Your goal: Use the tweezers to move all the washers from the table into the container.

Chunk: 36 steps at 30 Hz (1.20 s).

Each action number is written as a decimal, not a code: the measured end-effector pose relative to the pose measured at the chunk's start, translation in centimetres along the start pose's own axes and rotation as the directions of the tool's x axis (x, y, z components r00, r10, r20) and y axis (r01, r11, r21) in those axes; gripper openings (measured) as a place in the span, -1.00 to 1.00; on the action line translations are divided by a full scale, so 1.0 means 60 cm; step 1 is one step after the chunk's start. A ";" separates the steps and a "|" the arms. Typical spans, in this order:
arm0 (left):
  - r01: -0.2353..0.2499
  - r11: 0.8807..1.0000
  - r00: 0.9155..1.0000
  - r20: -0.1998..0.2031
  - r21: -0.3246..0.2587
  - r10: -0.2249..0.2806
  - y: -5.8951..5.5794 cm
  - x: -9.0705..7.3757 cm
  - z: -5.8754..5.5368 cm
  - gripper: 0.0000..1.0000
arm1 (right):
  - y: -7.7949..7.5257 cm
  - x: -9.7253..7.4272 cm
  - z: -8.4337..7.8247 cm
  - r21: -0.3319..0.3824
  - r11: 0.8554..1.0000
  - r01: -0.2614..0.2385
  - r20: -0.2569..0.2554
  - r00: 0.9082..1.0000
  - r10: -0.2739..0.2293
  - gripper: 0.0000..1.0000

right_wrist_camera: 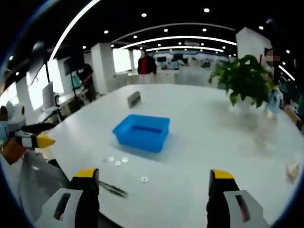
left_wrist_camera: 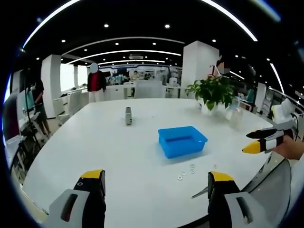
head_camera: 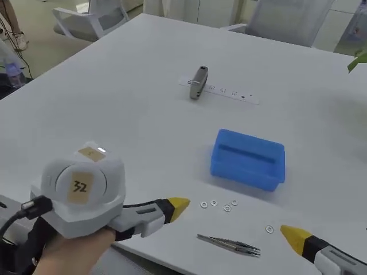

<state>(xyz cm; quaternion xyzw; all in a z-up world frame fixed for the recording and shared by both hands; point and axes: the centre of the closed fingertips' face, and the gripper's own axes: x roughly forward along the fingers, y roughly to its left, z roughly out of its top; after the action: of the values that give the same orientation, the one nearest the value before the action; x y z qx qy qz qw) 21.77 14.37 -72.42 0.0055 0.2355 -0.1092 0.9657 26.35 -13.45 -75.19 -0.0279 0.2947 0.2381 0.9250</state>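
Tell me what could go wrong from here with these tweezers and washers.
The tweezers lie flat near the front edge of the table; a clumsy pinch might push them off. The washers are small and flat, so they may slip or skid. One washer sits apart from the cluster and could be missed.

Left gripper [left_wrist_camera: 156,176], right gripper [right_wrist_camera: 154,175]: jaws wide apart, tips pointing toward each other.

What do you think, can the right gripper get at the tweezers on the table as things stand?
Probably yes. The right gripper is open, and the tweezers lie flat on the table just ahead of one of its jaws, with nothing between. The lone washer lies apart from them.
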 end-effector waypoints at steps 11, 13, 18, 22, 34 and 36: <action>0.003 1.000 1.000 -0.010 0.015 -0.003 0.004 -0.009 -0.007 0.79 | 0.009 -0.011 -0.005 -0.009 1.000 0.005 -0.001 1.000 -0.005 0.88; 0.003 1.000 1.000 -0.013 0.012 -0.003 0.004 -0.010 -0.009 0.79 | 0.007 -0.012 -0.005 -0.008 1.000 0.008 -0.003 1.000 -0.008 0.88; 0.011 1.000 1.000 -0.023 0.014 -0.010 -0.002 -0.007 -0.013 0.77 | 0.006 -0.012 -0.005 -0.006 1.000 0.008 -0.006 1.000 -0.008 0.87; 0.018 0.999 1.000 -0.026 0.035 -0.017 -0.012 -0.006 -0.011 0.76 | 0.003 -0.009 -0.008 -0.006 1.000 0.009 -0.014 1.000 -0.009 0.87; 0.004 1.000 1.000 -0.030 0.025 -0.003 -0.006 -0.004 -0.011 0.84 | -0.001 -0.009 -0.002 -0.009 1.000 0.008 -0.005 1.000 -0.008 0.89; 0.004 1.000 0.999 -0.035 0.027 -0.003 -0.005 -0.005 -0.011 0.85 | 0.000 -0.009 -0.001 -0.001 1.000 0.007 -0.002 1.000 -0.007 0.90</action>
<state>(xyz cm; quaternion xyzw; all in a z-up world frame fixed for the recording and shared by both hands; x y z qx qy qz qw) 21.16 14.20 -72.87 0.0201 0.2508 -0.1139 0.9611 25.91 -13.68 -74.93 -0.0298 0.2955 0.2351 0.9255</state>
